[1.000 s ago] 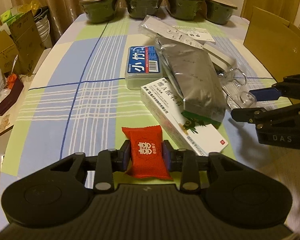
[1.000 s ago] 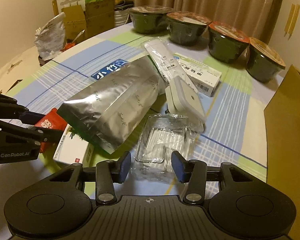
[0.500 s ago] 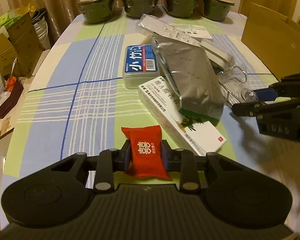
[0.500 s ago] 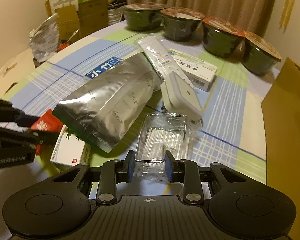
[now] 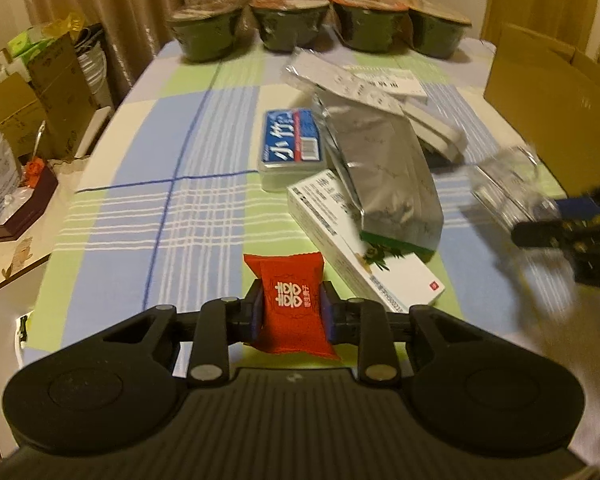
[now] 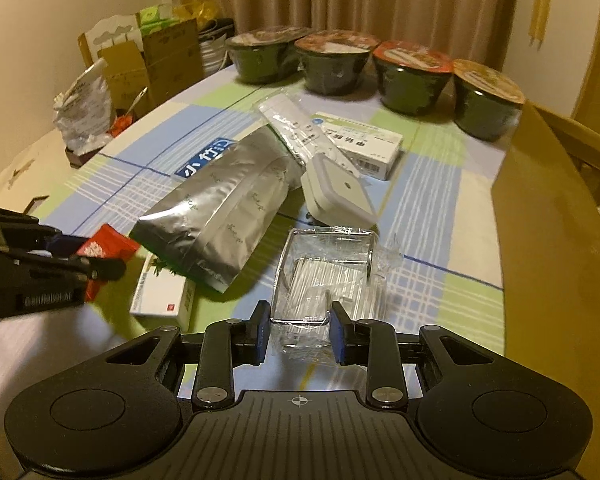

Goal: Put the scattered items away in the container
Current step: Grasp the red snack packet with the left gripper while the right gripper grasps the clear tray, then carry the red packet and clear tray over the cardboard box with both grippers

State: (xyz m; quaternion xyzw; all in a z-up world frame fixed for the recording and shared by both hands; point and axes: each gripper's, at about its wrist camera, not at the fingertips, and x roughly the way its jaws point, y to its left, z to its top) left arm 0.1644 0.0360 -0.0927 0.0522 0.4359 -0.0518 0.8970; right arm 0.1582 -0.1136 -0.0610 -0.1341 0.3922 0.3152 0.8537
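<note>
Two grasps: my left hand-held gripper is clamped on the soft, light red foil sachet at lower centre, my right hand-held gripper pinches the crinkly, slippery clear plastic packet by its near edge above the counter.

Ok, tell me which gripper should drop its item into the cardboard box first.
Right. The right gripper holds the clear plastic package beside the cardboard box; the left gripper, shut on the red packet, sits farther away.

Black ribbed tool, blue pads, silver screws.
</note>
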